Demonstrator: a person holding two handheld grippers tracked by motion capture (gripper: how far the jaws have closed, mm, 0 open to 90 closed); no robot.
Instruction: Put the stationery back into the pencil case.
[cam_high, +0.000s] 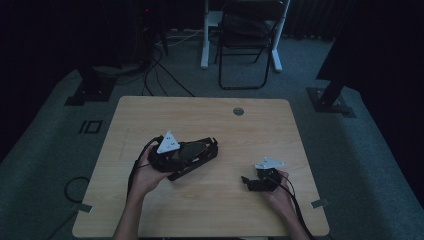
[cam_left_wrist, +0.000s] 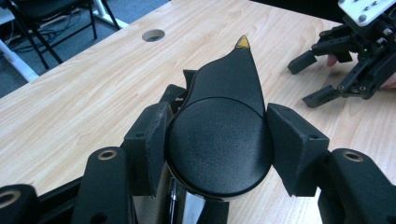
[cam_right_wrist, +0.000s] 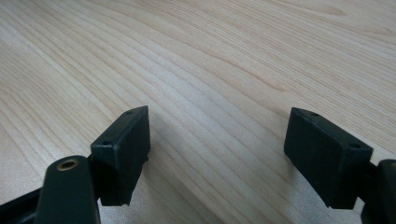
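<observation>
Presently, catalogued as follows:

Held item: a black lidded vessel, glossy domed top with a pointed spout tipped in yellow, is carried just above the bench at about 9 o'clock of centre.
Left gripper: its fingers are pinched on the vessel's sides, one pad on each flank.
Right gripper: held low over the bench at about 4 o'clock; its fingers are spread wide, nothing between them.
Handling advice: the smooth rounded top is judged liable to slip, so pressure should be kept even and the vessel level.
Surroundings: a cable hole at 12 o'clock; a folding chair beyond the bench.
Obstructions: none are seen between the two grippers.
</observation>
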